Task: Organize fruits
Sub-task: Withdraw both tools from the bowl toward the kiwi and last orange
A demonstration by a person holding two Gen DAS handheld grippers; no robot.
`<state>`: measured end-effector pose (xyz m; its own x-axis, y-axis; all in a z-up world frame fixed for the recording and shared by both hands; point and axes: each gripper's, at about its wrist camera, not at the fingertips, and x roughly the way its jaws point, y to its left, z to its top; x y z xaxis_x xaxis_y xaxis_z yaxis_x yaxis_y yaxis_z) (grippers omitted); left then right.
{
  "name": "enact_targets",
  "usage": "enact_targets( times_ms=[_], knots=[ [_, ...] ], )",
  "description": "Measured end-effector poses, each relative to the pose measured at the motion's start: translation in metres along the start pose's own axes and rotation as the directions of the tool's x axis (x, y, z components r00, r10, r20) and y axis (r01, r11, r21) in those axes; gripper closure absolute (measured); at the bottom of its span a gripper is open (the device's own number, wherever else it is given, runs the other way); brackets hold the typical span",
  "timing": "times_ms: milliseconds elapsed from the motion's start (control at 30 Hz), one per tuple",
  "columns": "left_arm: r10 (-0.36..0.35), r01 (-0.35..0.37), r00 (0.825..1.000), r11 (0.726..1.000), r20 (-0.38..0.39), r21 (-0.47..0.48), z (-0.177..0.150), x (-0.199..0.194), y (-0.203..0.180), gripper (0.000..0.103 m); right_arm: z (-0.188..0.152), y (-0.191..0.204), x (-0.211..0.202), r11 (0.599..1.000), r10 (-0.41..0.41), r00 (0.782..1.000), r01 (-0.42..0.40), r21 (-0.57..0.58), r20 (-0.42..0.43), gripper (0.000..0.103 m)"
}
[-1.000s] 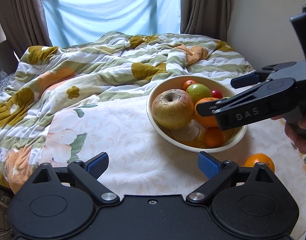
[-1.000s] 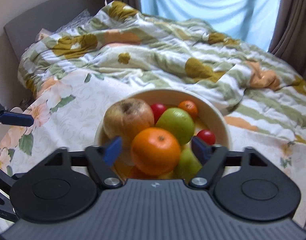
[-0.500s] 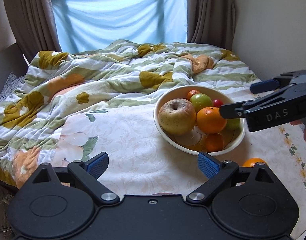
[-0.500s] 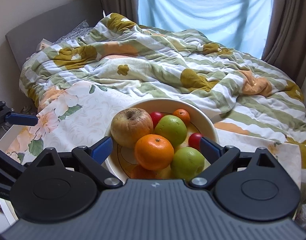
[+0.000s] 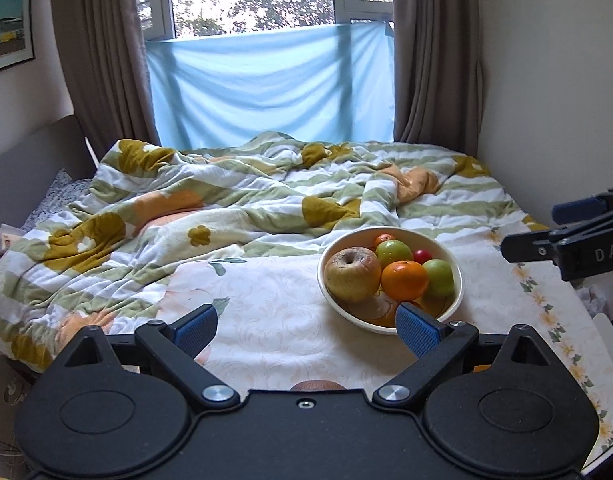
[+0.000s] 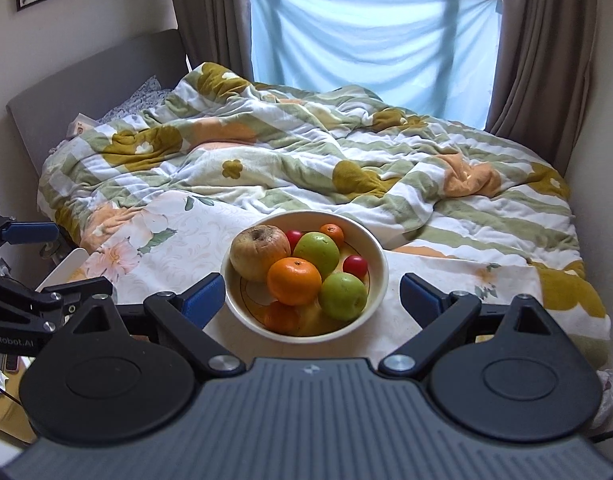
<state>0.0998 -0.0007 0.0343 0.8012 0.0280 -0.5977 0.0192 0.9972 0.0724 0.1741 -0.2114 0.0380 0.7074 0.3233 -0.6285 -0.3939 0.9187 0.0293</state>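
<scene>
A cream bowl (image 5: 458,276) (image 6: 380,256) sits on the floral tablecloth and holds several fruits: a large wrinkled yellow apple (image 5: 352,274) (image 6: 260,252), an orange (image 5: 404,279) (image 6: 294,280), green apples (image 5: 438,278) (image 6: 342,296) and small red fruits (image 6: 355,266). My left gripper (image 5: 306,326) is open and empty, back from the bowl. My right gripper (image 6: 312,294) is open and empty, with the bowl seen between its fingers. The right gripper also shows at the right edge of the left wrist view (image 5: 566,240).
A rumpled striped floral blanket (image 5: 234,200) covers the bed behind the table. A brown rounded thing (image 5: 316,385) peeks out just before the left gripper's body. Curtains (image 5: 434,52) and a window with blue cloth stand at the back. The table edge (image 5: 602,328) is at right.
Both grippers have pulled back and up from the bowl. The orange that was between the right gripper's fingers now rests in the bowl.
</scene>
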Motion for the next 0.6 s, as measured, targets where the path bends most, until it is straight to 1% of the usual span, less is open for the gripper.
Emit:
enact_targets(
  times_ms=[33, 100, 200, 300, 400, 500, 600],
  knots=[
    [0.006, -0.006, 1.0, 1.0, 0.008, -0.008, -0.002, -0.006, 0.001, 0.0, -0.002, 0.0, -0.007, 1.0, 0.0, 1.0, 0.0, 0.005, 0.0, 0.0],
    [0.017, -0.017, 1.0, 1.0, 0.019, -0.018, -0.008, -0.017, 0.003, 0.0, -0.005, 0.0, -0.018, 1.0, 0.003, 1.0, -0.003, 0.015, -0.001, 0.0],
    [0.03, -0.03, 1.0, 0.999, 0.002, -0.021, -0.016, -0.022, 0.005, 0.0, -0.012, 0.003, -0.031, 1.0, 0.006, 1.0, -0.006, 0.022, -0.004, 0.0],
    [0.035, -0.036, 0.999, 0.999, -0.034, -0.026, -0.028, -0.021, 0.008, 0.0, -0.022, 0.009, -0.038, 1.0, -0.003, 1.0, 0.003, 0.02, -0.01, 0.0],
    [0.021, -0.022, 0.997, 1.0, -0.069, -0.019, -0.042, -0.016, 0.009, 0.0, -0.035, 0.014, -0.039, 0.999, -0.017, 1.0, 0.018, 0.033, -0.025, 0.0],
    [0.016, -0.015, 0.994, 1.0, -0.105, 0.008, -0.057, -0.007, 0.009, 0.0, -0.052, 0.019, -0.036, 0.998, -0.033, 0.999, 0.035, 0.058, -0.042, 0.0],
    [-0.001, 0.004, 0.991, 1.0, -0.131, 0.025, -0.07, 0.007, 0.009, 0.0, -0.066, 0.025, -0.028, 0.996, -0.067, 0.995, 0.071, 0.059, -0.073, 0.0]
  ],
)
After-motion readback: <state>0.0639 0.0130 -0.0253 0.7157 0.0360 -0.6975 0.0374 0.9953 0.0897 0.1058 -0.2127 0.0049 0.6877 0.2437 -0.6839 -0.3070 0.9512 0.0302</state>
